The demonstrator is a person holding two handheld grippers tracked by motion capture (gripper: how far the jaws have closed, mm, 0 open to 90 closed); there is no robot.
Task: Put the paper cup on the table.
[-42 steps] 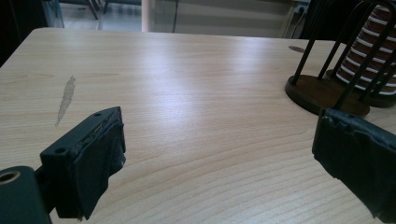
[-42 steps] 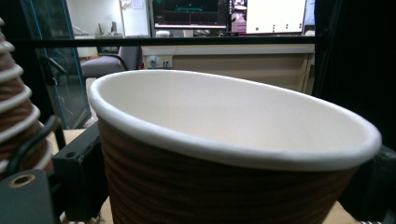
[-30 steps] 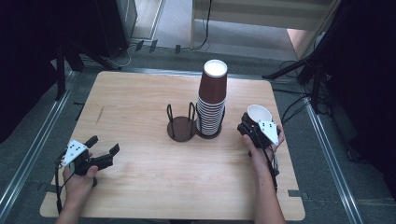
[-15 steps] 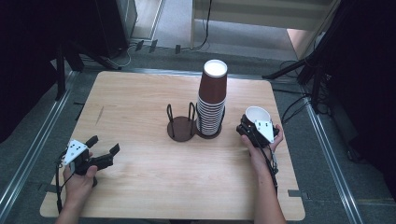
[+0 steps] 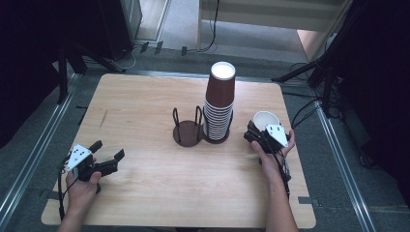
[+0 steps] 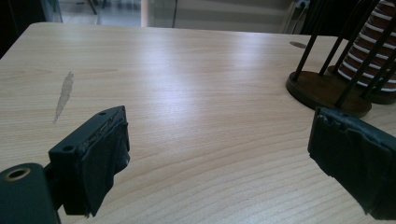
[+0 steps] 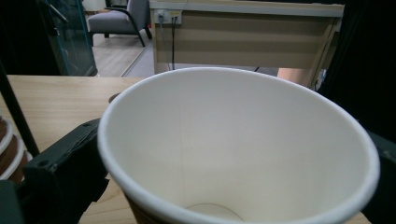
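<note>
On the table [image 5: 145, 203], a cup stack [image 5: 218, 104] stands beside a wire holder [image 5: 187, 129]. The right gripper [image 5: 255, 133], jaws just opening, has a cup [image 5: 266, 120] between them. The left gripper [image 5: 107, 154] rests open, well apart.

Bare tabletop lies left of the tall stack of brown paper cups [image 5: 218, 107], whose dark wire-post holder [image 5: 188, 131] blocks its base.

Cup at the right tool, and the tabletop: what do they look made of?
Cup: likely paper, matte white inside with a rolled rim and a faint wall seam. Tabletop: pale wood or wood-look laminate, with visible grain and a soft sheen.
</note>
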